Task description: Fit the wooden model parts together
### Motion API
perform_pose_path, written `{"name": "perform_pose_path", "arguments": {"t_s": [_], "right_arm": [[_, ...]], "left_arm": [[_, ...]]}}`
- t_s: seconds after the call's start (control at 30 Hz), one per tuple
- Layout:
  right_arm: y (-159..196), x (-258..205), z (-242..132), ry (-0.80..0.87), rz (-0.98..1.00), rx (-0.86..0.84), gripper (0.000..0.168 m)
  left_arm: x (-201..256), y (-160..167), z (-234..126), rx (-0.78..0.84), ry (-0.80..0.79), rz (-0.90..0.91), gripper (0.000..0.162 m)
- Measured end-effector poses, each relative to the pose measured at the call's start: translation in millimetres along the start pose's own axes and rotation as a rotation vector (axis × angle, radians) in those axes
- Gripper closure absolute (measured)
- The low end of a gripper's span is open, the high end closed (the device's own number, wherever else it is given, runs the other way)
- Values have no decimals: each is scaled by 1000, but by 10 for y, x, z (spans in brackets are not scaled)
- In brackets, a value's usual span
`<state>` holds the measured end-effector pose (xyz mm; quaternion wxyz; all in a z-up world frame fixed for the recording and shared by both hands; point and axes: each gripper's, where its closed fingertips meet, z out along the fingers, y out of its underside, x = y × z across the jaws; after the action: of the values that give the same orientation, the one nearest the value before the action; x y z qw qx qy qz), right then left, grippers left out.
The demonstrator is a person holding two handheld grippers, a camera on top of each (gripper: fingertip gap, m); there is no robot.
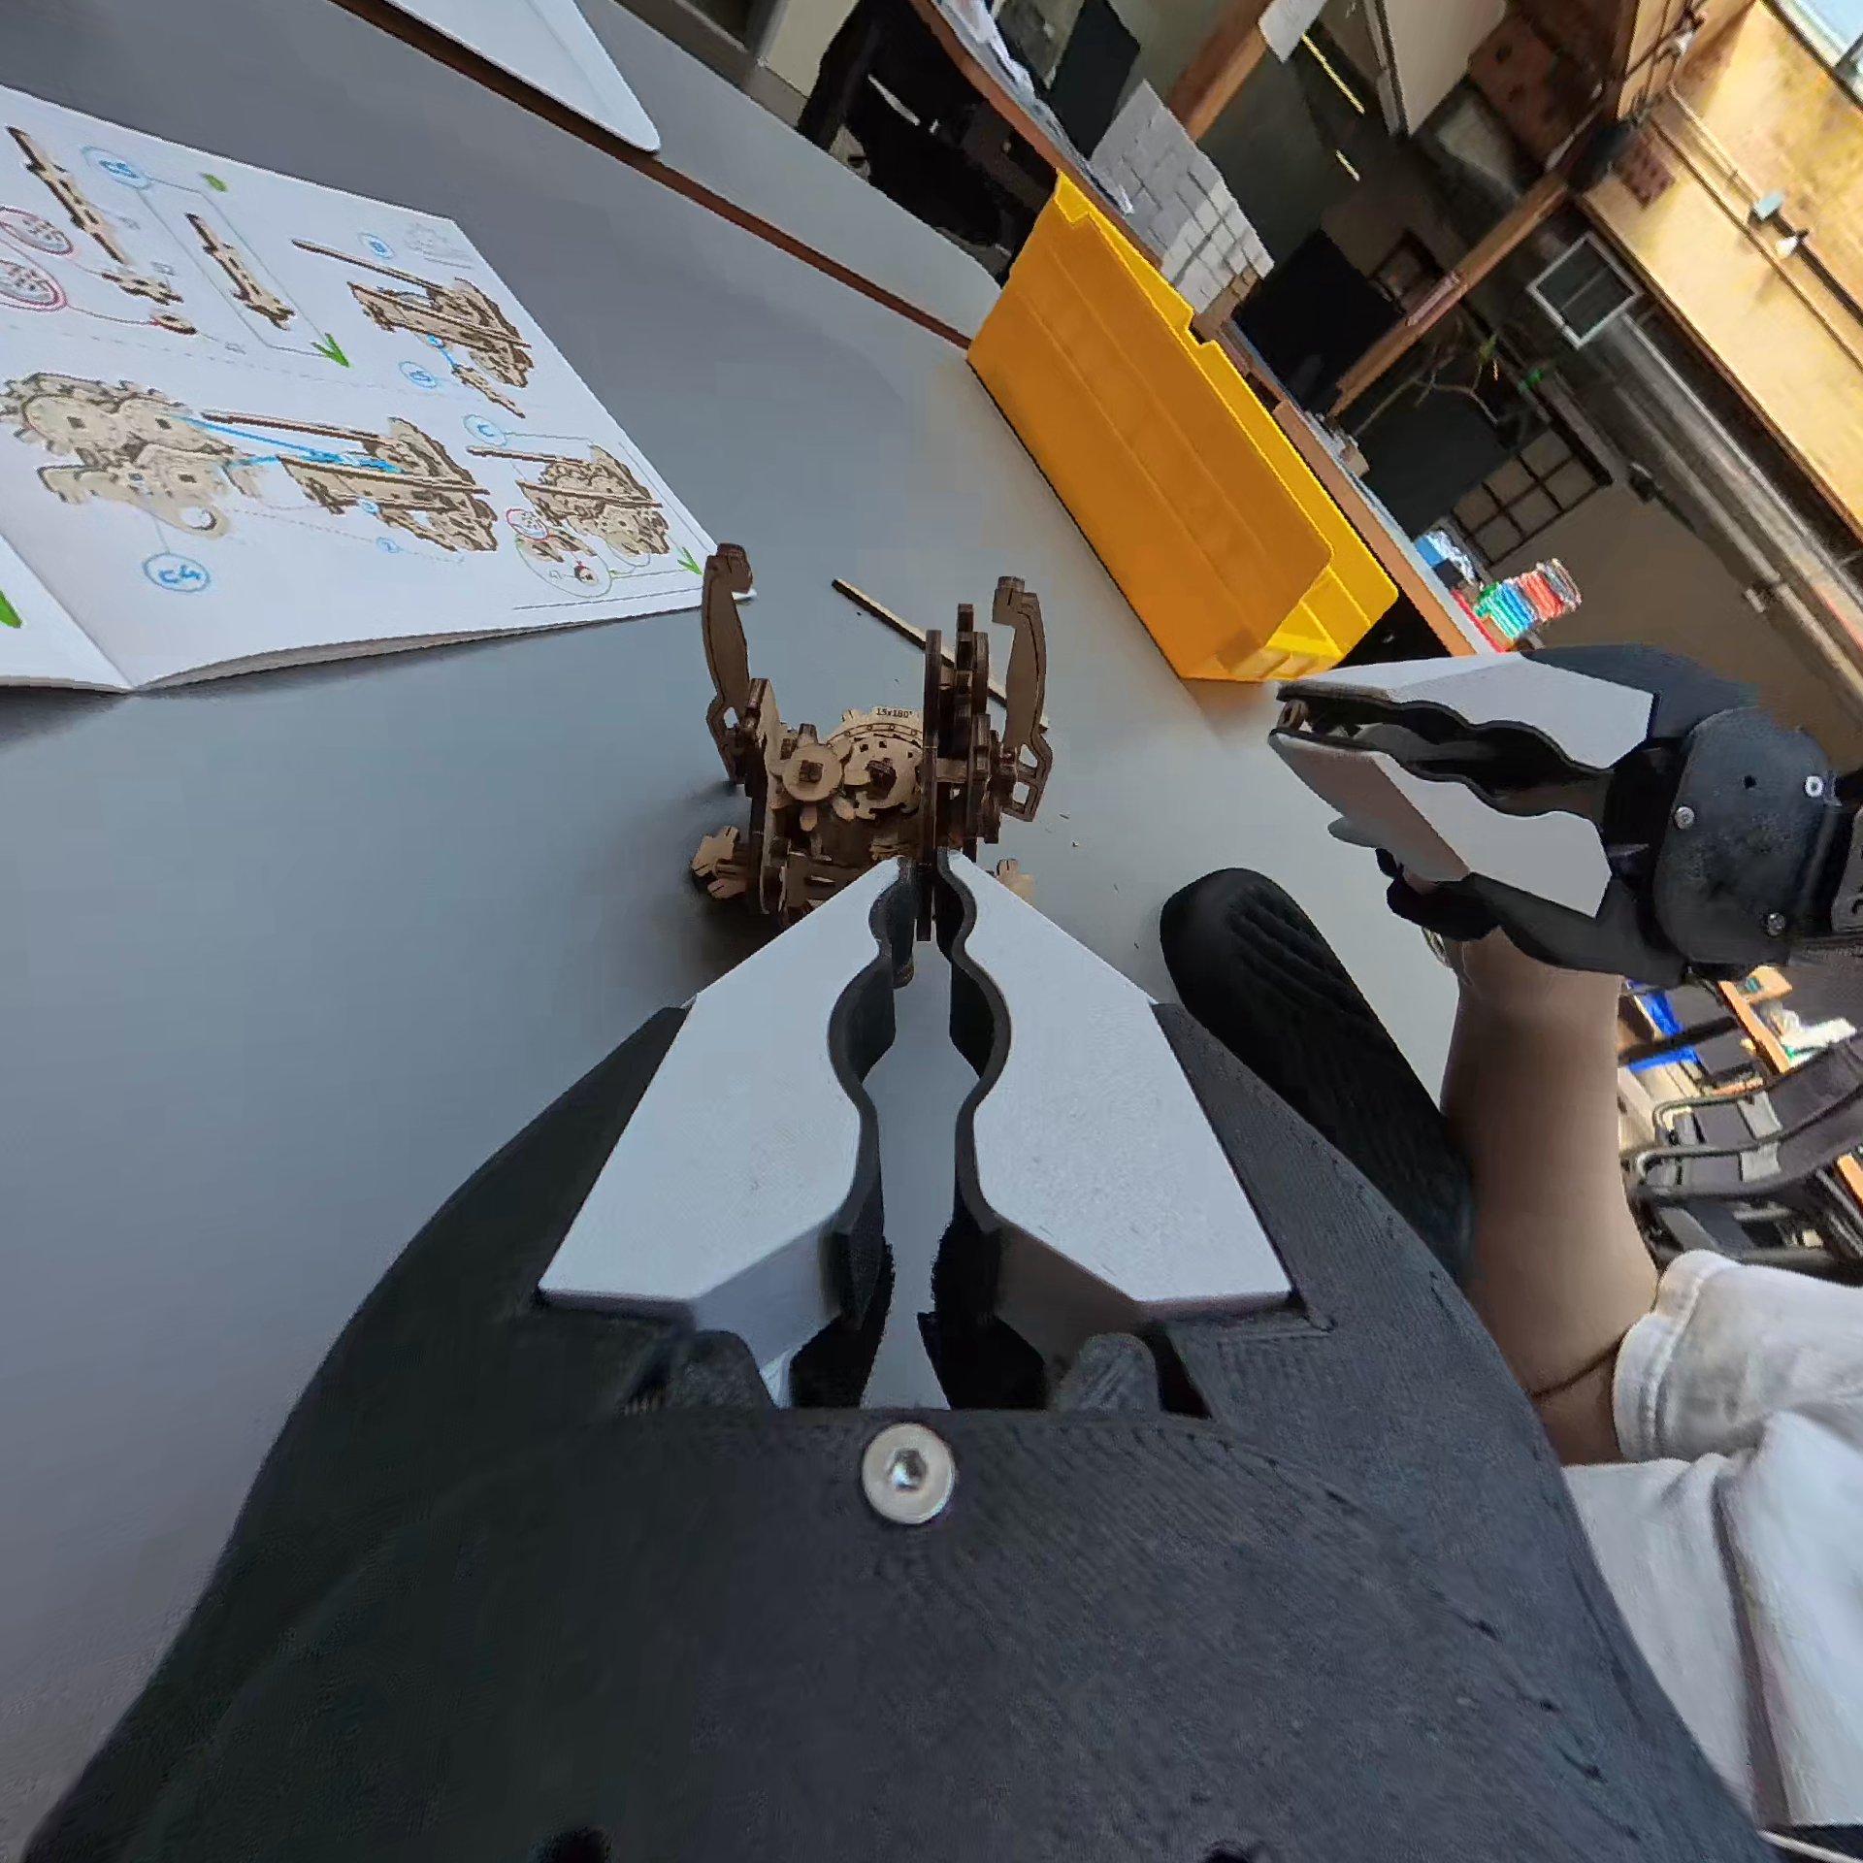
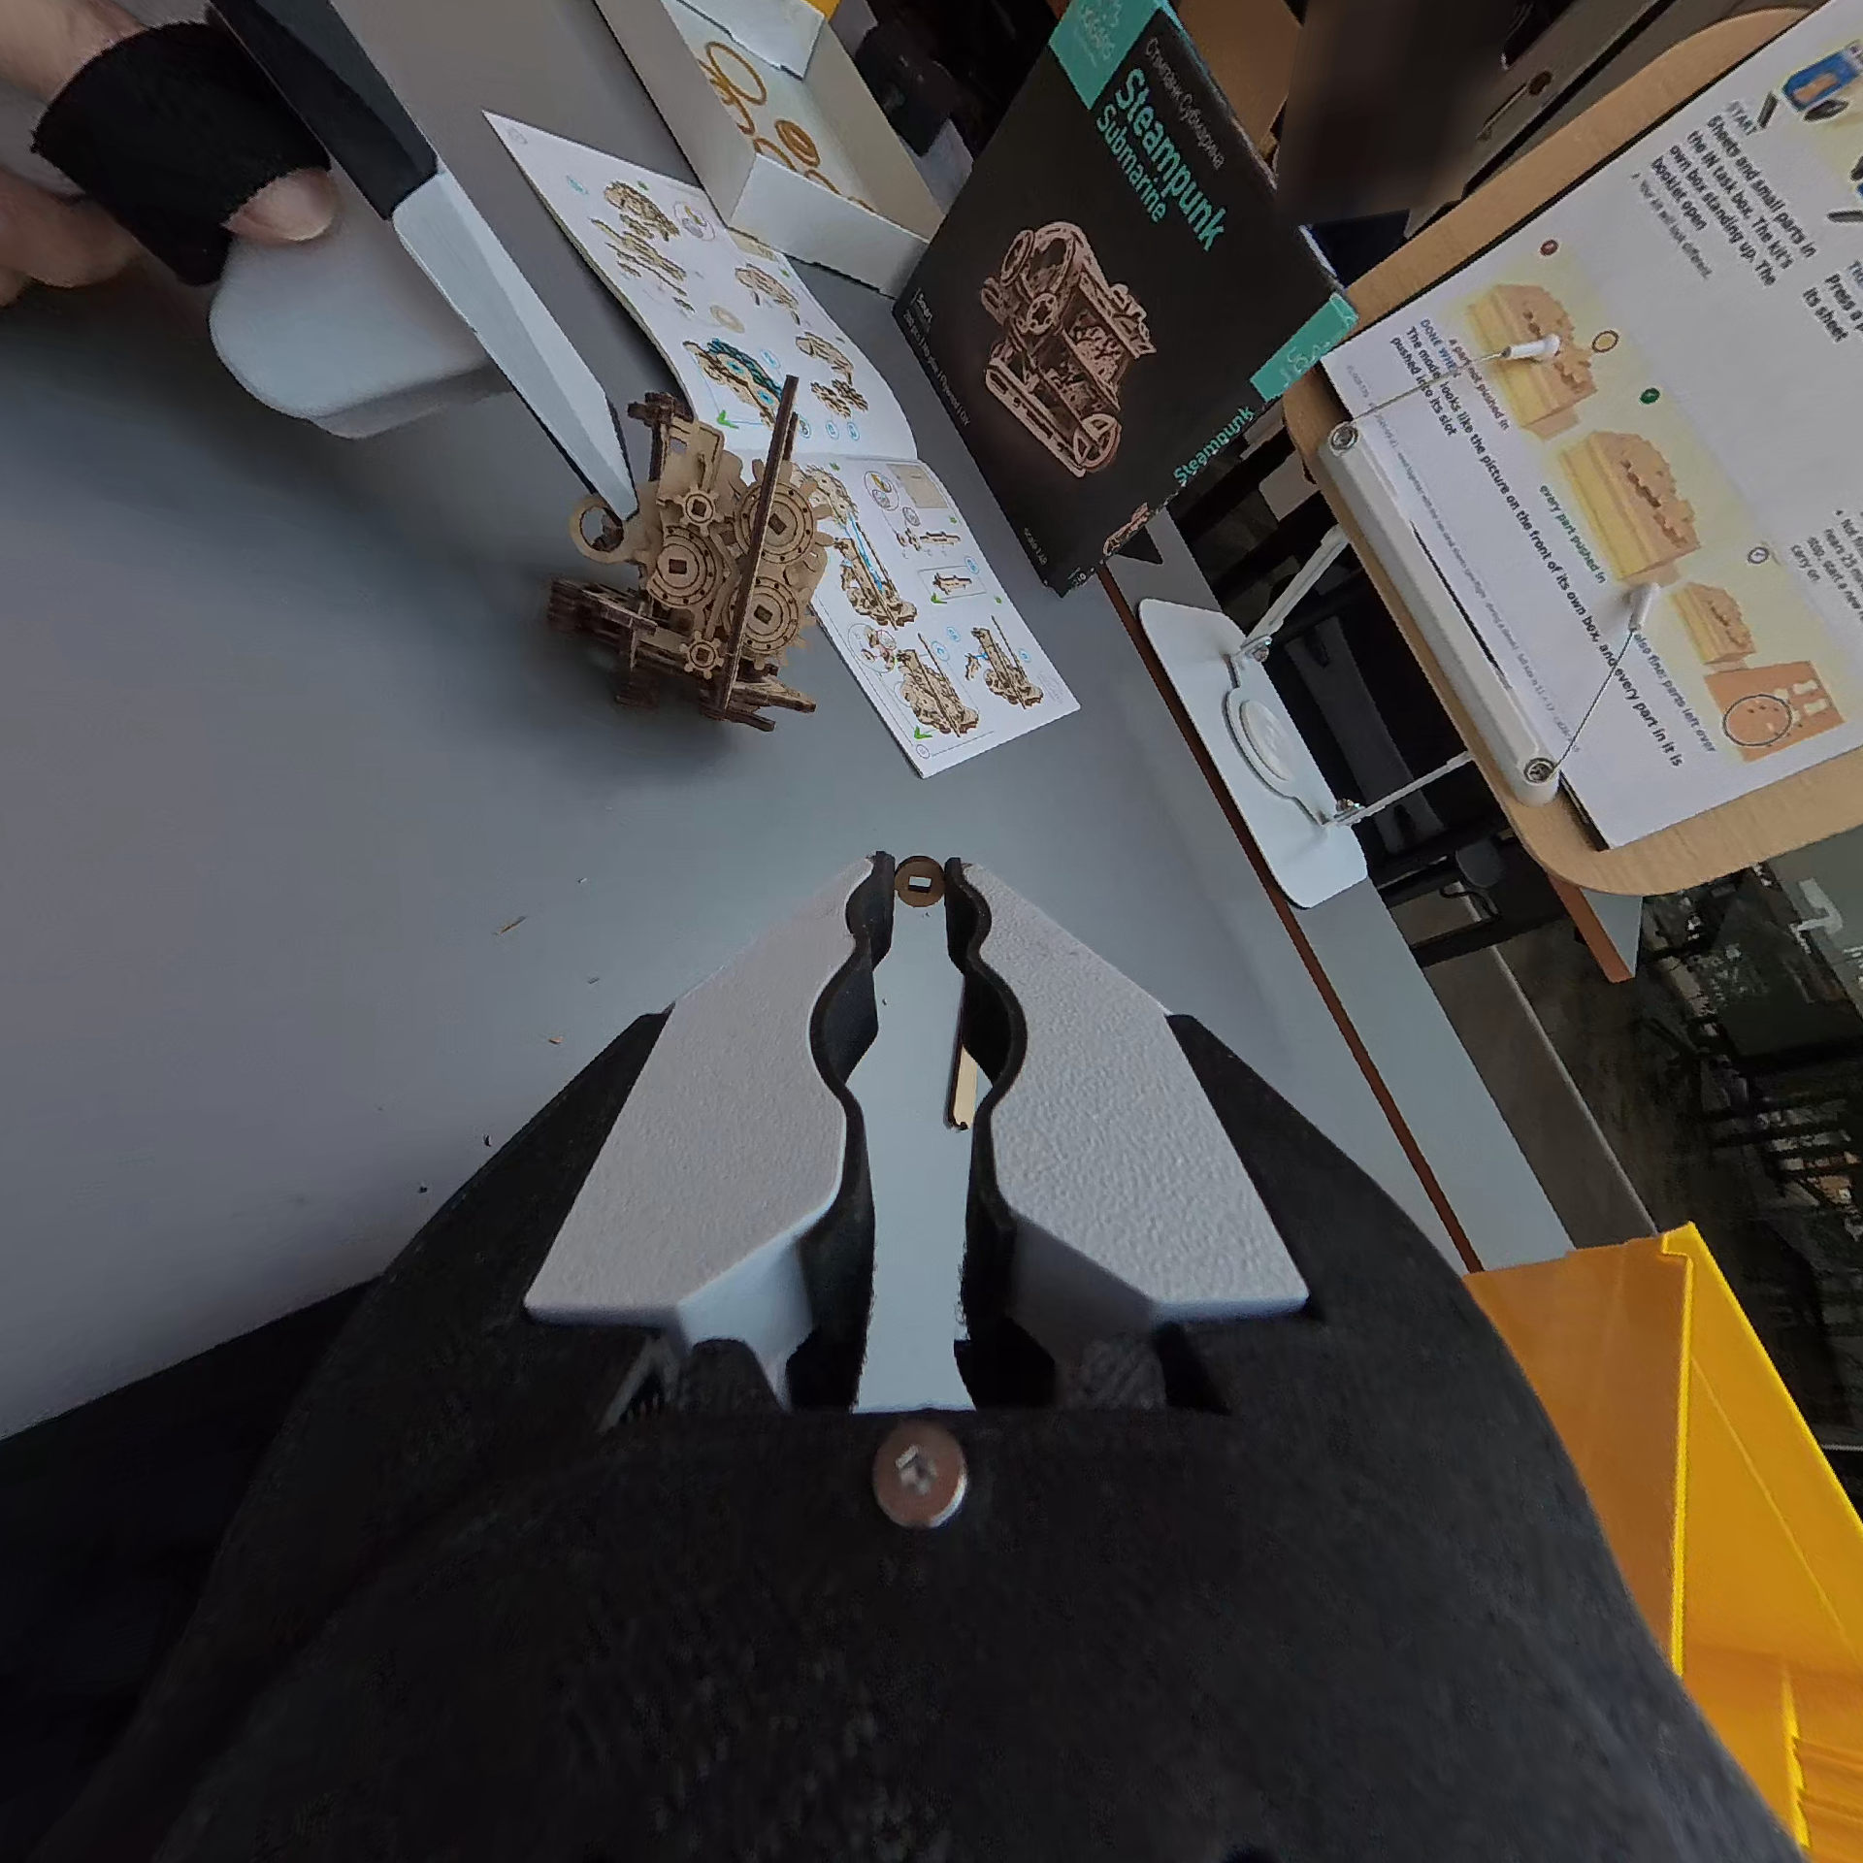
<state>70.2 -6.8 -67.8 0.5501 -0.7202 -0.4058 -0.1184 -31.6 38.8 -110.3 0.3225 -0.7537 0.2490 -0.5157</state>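
My left gripper was clamped on a thin upright plate of the wooden model, its two fingers pinched together on that plate's near edge. The model stood on the grey table, right at the left gripper's tips, with two curved wooden arms rising from it. An open booklet lay on the table beyond the model and to its left, and a loose stick lay just behind it.

My right gripper was held above the table, well apart from the model and to its right. Its fingers were closed on a small round washer with a square hole, pinched at the very tips. A yellow bin sat at the table's far edge. A dark box stood upright past the booklet, beside a white box.
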Motion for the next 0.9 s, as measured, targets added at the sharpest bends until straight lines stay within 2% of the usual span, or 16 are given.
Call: {"name": "perform_pose_path", "arguments": {"t_s": [0.13, 0.33, 0.5, 0.7, 0.9], "right_arm": [[12, -12, 13, -4, -1, -4, 160], [21, 11, 6, 2, 2, -3, 160], [14, -16, 12, -2, -19, -9, 160], [28, -16, 19, -3, -25, -14, 160], [37, -6, 18, -1, -23, -18, 160]], "left_arm": [[11, -49, -15, 67, -45, 2, 160], [46, 55, -28, -23, -27, 42, 154], [16, -14, -113, -8, -19, 64, 154], [115, -193, -188, -7, -71, 291, 147], [258, -187, -73, -74, -163, 544, 137]]}}
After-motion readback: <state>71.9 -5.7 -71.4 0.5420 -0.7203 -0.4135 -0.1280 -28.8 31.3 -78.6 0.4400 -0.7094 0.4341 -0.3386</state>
